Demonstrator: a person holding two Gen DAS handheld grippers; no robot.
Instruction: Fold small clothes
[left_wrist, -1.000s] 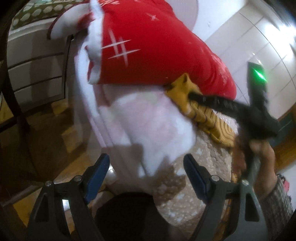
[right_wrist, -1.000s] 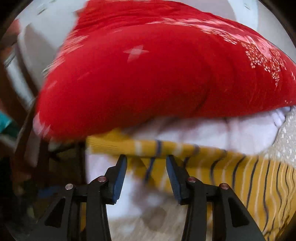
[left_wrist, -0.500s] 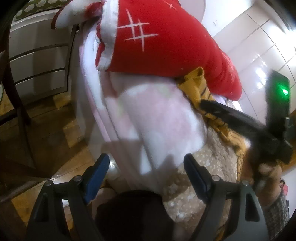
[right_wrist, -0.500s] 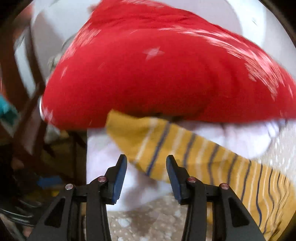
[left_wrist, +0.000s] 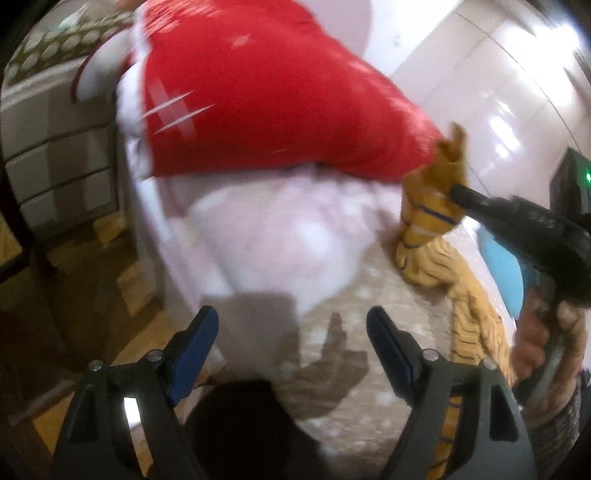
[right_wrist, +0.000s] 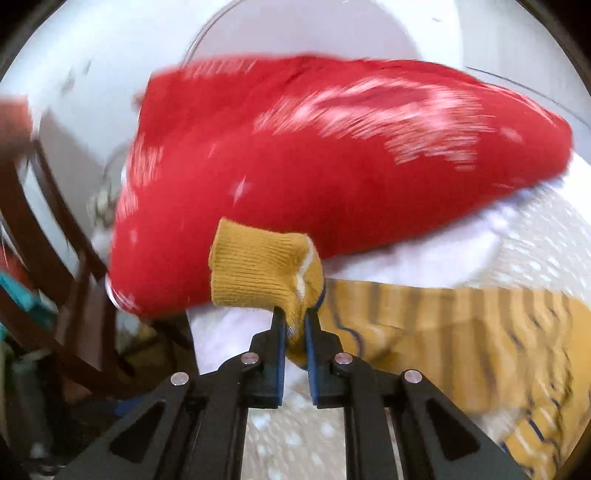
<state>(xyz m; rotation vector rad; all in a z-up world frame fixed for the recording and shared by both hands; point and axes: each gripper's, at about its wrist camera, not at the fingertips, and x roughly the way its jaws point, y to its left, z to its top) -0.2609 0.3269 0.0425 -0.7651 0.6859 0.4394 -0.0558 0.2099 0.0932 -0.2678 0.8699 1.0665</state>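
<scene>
Left wrist view: the beige dotted tablecloth (left_wrist: 373, 295) fills lower centre to right. Its left edge drops off mid-frame, with wooden floor (left_wrist: 74, 288) beyond at lower left and a white drawer unit (left_wrist: 55, 155) at far left. The clearest stretch of cloth is the patch between and just ahead of the left gripper (left_wrist: 291, 339). Its blue pads stand wide apart with nothing between them, only their shadow on the cloth.

A red garment with white marks (left_wrist: 266, 99) fills the upper centre, lying on top of a pale pink-white garment (left_wrist: 280, 240) that hangs over the table's left edge. Both are blurred. White wall panels (left_wrist: 517, 92) close off the upper right.

Mustard striped garment (left_wrist: 436, 206): right of centre, trailing down the right side along the cloth. Its ribbed end is lifted at the tip of the right gripper (left_wrist: 456, 190), which comes in from the right edge, held by a hand (left_wrist: 546, 339).

Right wrist view: the right gripper (right_wrist: 294, 321) at centre has its jaws narrow, pinched on the mustard striped garment (right_wrist: 266, 269). The ribbed cuff stands up just above the fingertips, against the red garment (right_wrist: 332, 166). The rest of the garment stretches to the lower right, blurred. White fabric (right_wrist: 424, 254) lies beneath the red garment. A dark wooden chair (right_wrist: 48, 236) crowds the left edge.
</scene>
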